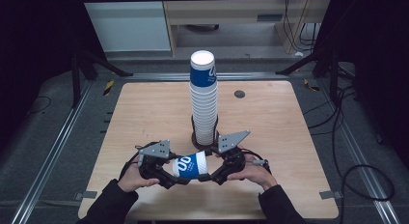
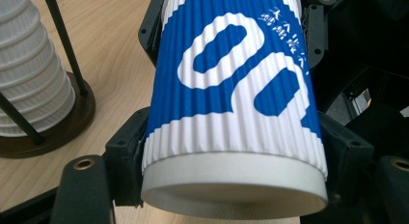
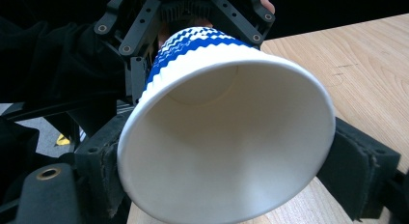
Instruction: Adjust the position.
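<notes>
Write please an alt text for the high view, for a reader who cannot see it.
Two hand-held grippers hold a blue-and-white paper cup on its side between them, the left gripper at its base and the right gripper at its rim. Behind it, a tall cup stack stands on the wooden table.

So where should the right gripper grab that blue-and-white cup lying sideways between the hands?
At the open rim end of the cup, from the right: it lies level, mouth toward the right gripper, whose pads flank the rim. The left gripper clamps the base end.
</notes>
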Demonstrator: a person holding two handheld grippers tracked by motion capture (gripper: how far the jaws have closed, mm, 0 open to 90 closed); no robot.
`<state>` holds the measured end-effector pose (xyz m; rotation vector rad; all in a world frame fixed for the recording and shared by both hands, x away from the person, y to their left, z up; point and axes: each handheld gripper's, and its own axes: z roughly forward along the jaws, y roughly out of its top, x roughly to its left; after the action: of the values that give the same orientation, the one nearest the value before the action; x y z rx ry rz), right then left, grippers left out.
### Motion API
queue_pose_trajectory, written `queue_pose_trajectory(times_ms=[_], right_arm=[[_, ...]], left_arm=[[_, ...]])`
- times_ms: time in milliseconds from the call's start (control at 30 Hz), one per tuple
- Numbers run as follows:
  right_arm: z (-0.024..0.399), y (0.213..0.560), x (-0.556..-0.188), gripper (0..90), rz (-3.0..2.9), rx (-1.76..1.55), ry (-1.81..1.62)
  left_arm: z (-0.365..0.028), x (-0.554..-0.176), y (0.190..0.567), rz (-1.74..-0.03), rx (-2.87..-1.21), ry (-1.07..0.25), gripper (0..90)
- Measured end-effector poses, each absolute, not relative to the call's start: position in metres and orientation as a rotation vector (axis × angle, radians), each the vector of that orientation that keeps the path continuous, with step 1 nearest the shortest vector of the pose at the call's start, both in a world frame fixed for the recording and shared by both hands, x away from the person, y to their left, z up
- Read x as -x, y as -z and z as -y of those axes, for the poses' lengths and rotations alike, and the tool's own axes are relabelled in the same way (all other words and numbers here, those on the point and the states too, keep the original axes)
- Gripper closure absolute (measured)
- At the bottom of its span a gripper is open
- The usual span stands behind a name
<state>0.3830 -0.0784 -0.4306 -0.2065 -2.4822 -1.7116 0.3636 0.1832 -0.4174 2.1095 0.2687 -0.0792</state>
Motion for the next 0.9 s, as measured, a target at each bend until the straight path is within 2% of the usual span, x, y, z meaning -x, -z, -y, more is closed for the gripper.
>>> queue_pose_trajectory(times_ms=[333,433,633,900], right_arm=[[0.088,0.425,-0.385,16.2,2.520,0.241,1.733],[0.093,0.420,-0.387,16.0,2.602,0.252,1.700],[0.089,0.420,-0.389,15.8,2.719,0.240,1.597],[0.063,0.430,-0.388,15.7,2.845,0.147,1.363]], left_arm=[[-0.191,-0.366,0.415,-0.320,-2.117,0.037,18.9],[-0.193,-0.368,0.417,-0.352,-2.181,-0.005,15.1],[-0.192,-0.370,0.420,-0.370,-2.272,-0.049,13.5],[-0.184,-0.369,0.429,-0.336,-2.384,-0.068,13.6]])
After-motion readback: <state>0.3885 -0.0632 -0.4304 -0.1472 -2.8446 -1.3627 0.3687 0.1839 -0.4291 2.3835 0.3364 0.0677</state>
